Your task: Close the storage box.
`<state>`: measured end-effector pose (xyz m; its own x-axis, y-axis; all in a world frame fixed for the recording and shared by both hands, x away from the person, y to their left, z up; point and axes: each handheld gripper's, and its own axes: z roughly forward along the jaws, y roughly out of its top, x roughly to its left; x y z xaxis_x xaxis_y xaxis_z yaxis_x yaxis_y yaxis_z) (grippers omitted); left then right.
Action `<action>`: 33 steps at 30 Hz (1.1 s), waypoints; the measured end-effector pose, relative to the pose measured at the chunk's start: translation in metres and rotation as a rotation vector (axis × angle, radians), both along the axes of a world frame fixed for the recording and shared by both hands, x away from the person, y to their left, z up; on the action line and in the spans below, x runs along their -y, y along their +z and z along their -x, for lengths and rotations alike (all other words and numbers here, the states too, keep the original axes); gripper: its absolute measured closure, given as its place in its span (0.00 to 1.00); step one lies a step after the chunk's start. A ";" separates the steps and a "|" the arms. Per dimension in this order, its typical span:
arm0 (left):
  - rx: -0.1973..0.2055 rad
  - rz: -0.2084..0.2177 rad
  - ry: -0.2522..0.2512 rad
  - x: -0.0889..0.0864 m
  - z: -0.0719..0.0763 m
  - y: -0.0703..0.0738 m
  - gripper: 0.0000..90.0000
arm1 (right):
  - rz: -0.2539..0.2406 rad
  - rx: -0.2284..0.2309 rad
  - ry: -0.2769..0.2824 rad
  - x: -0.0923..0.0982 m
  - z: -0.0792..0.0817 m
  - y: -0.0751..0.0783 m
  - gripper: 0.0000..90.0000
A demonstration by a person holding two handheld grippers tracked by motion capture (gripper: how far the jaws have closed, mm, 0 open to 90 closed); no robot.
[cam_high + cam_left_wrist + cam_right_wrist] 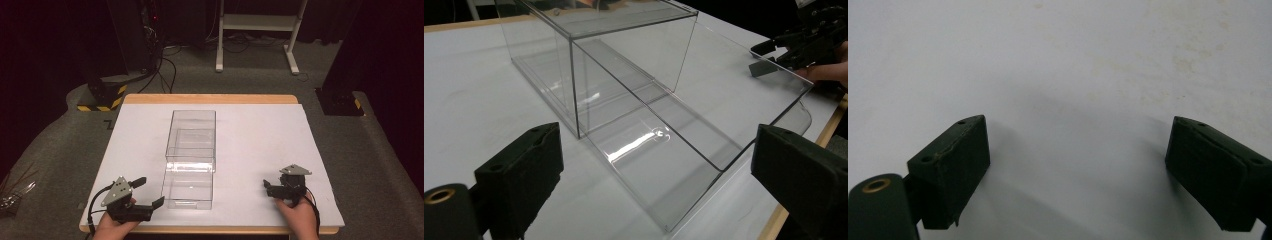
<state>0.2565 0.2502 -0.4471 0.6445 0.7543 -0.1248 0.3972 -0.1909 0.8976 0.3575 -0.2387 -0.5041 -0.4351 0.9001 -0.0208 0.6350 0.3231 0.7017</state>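
Note:
A clear plastic box point(192, 131) stands in the middle of the white table point(260, 135), its clear drawer point(188, 189) slid out toward the near edge. In the left gripper view the drawer point(664, 150) lies just ahead, nothing inside it. My left gripper point(150, 192) rests near the front left edge, open, its jaws pointing at the drawer's left side without touching. At the front right my right gripper point(267, 188) is open too, aimed at bare table point(1058, 60). Both pairs of jaws, left point(656, 150) and right point(1075, 150), hold nothing. The right gripper point(764, 57) shows past the drawer.
The table has a wooden rim point(210, 98) at the back and front. Beyond it on grey carpet are a white stand point(257, 30), black cables point(167, 67) and a black base with yellow stripes point(102, 97). Wide bare tabletop lies either side of the box.

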 end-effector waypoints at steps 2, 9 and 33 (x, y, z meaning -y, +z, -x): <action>-0.006 -0.002 -0.003 0.001 0.000 -0.002 0.08 | 0.000 0.000 0.000 0.000 0.000 0.000 0.12; -0.026 -0.007 -0.022 0.004 -0.002 -0.008 0.08 | 0.000 0.001 0.000 0.000 0.000 0.000 0.12; -0.058 -0.034 -0.083 0.016 -0.002 -0.025 0.28 | 0.000 0.001 0.000 0.000 0.000 0.000 0.12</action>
